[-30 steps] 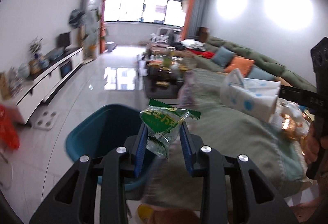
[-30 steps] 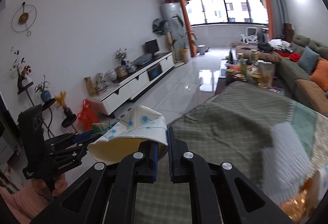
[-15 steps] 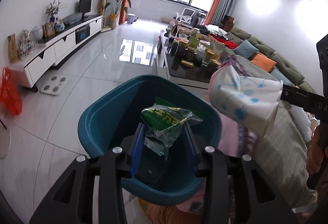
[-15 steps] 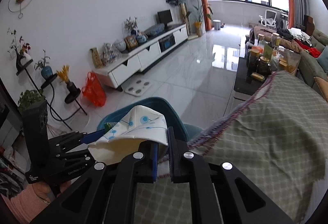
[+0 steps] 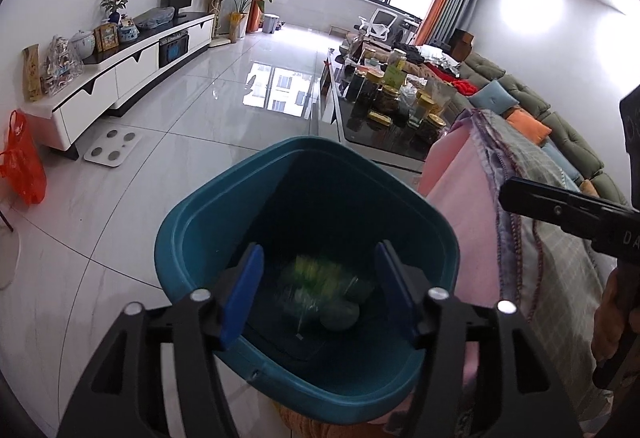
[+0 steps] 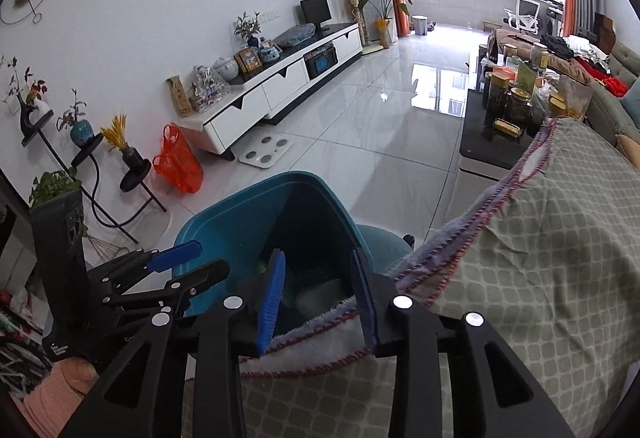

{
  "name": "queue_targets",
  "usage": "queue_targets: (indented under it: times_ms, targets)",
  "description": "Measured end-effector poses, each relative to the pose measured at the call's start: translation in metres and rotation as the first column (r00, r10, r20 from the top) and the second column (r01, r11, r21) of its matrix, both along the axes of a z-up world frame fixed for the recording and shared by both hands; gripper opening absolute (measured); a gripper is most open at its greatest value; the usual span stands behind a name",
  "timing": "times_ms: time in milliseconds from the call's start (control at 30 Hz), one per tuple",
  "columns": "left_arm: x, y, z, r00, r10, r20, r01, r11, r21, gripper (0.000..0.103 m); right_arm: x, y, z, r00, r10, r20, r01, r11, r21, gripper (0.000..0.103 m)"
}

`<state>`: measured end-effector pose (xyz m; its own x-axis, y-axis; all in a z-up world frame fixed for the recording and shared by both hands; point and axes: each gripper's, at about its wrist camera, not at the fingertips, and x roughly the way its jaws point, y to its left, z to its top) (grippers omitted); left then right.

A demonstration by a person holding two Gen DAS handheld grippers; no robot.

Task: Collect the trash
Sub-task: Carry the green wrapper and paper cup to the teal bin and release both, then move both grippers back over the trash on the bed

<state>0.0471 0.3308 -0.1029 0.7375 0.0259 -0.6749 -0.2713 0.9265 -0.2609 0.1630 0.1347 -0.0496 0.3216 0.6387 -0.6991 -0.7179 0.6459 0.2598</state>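
Wrapper (image 5: 316,278) inside bin (image 5: 192,234); rim clear; both jaws opening, empty.

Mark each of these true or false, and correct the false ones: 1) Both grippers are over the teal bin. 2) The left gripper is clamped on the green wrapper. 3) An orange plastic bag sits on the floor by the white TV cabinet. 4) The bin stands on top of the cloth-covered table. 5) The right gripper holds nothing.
1) True. The left gripper and the right gripper both point into the teal bin.
2) False. Its jaws are opening with nothing pressed between them; the green wrapper, blurred, is down inside the bin.
3) True. The orange plastic bag sits by the end of the white TV cabinet.
4) False. The bin stands beside the checked tablecloth, below its edge.
5) True. Its jaws are opening and empty.
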Motion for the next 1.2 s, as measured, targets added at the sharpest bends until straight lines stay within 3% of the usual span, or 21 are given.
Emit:
queue_targets:
  times_ms: [200, 333, 567, 800, 1000, 1200]
  targets:
    - [-0.003, -0.006, 0.012, 1.0, -0.009, 0.028, 0.009, 1.0, 0.005, 0.067, -0.006, -0.029, 0.015, 1.0, -0.02, 0.008, 0.019, 0.997, 0.068, 0.041]
    - [-0.013, -0.03, 0.036, 0.994, -0.053, 0.1, 0.048, 0.998, 0.048, 0.069, -0.021, -0.059, 0.031, 0.998, -0.043, 0.054, 0.037, 0.993, 0.113, 0.048]
    - [-0.028, -0.097, 0.073, 0.951, -0.221, 0.217, 0.2, 0.973, 0.118, 0.076, -0.044, -0.121, 0.049, 0.985, -0.128, 0.112, 0.11, 0.983, 0.149, 0.052]
    - [-0.026, -0.178, 0.078, 0.87, -0.432, 0.238, 0.413, 0.902, 0.128, 0.077, -0.058, -0.198, 0.052, 0.954, -0.267, 0.133, 0.244, 0.956, 0.166, 0.054]
    - [-0.015, -0.246, 0.064, 0.78, -0.589, 0.213, 0.587, 0.806, 0.077, 0.077, -0.065, -0.26, 0.048, 0.908, -0.401, 0.126, 0.382, 0.912, 0.147, 0.055]
    - [-0.003, -0.296, 0.048, 0.71, -0.683, 0.173, 0.689, 0.724, 0.031, 0.077, -0.063, -0.319, 0.043, 0.845, -0.523, 0.115, 0.505, 0.85, 0.15, 0.057]
